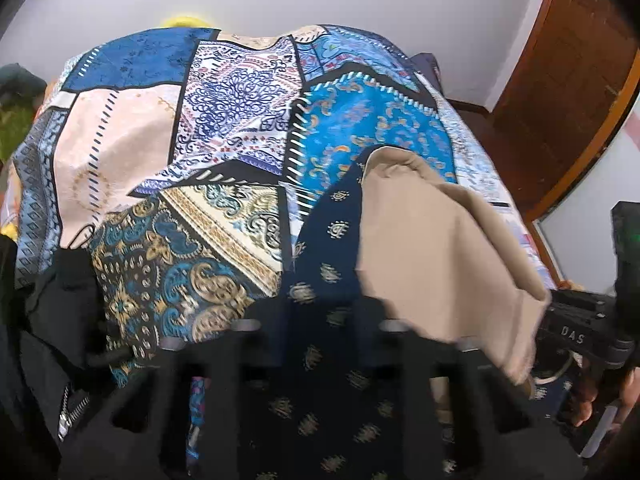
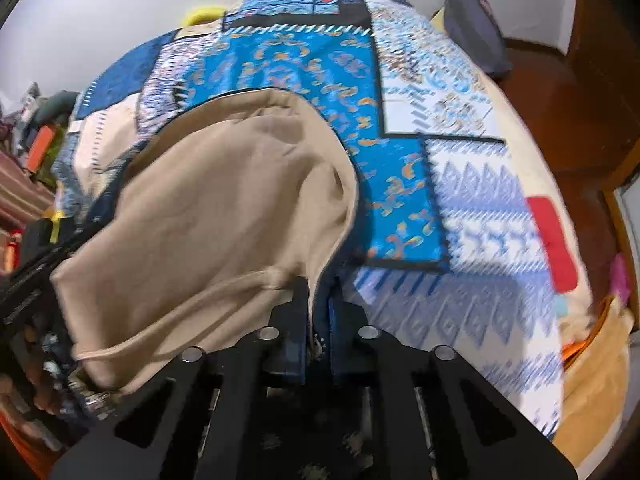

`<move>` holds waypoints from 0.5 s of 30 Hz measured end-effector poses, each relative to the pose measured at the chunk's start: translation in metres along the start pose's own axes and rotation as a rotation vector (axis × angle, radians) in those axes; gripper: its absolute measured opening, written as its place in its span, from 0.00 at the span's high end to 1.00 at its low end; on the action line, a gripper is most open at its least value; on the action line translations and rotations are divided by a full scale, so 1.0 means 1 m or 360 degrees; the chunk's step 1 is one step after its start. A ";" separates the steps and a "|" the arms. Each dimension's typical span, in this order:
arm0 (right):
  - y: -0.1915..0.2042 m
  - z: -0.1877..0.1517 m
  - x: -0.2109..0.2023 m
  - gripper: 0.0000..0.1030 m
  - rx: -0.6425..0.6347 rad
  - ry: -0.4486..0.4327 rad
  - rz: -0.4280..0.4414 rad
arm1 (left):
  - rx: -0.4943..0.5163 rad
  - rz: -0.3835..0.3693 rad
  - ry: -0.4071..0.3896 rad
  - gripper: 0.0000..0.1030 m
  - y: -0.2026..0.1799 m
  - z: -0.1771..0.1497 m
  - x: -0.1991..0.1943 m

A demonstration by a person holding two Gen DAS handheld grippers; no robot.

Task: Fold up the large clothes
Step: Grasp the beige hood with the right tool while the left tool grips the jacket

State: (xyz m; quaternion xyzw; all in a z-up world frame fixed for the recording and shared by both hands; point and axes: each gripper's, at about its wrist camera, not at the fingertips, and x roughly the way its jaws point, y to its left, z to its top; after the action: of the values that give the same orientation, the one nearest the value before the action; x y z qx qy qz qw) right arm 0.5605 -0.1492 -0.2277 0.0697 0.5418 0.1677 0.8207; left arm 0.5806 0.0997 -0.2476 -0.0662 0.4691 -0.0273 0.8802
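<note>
A large garment, navy with small gold motifs [image 1: 332, 232] on one face and plain beige [image 1: 440, 248] on the other, hangs between both grippers above a bed. My left gripper [image 1: 320, 308] is shut on its navy edge, and the cloth drapes over the fingers and hides the tips. In the right wrist view the beige side [image 2: 224, 208] billows to the left. My right gripper [image 2: 320, 292] is shut on the garment's hem, with the jaws nearly touching. The right gripper's body [image 1: 576, 332] and a hand show at the left view's right edge.
A blue, white and beige patchwork bedspread [image 2: 460, 208] covers the bed below. A grey pillow [image 2: 476, 32] lies at the far end. A black zipped jacket [image 1: 60, 360] lies at the left. Brown wooden panels [image 1: 560, 80] stand to the right, and a white wall behind.
</note>
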 end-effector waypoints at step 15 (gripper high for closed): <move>0.065 -0.067 -0.153 0.94 -0.0297 -0.0324 0.0115 | 0.0065 -0.0194 -0.0117 0.92 -0.009 -0.058 -0.169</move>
State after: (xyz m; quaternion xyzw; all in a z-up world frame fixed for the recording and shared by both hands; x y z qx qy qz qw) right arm 0.4316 -0.1469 -0.1030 0.0291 0.4349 0.2387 0.8677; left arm 0.4388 0.1037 -0.1395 -0.0774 0.4308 -0.0879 0.8948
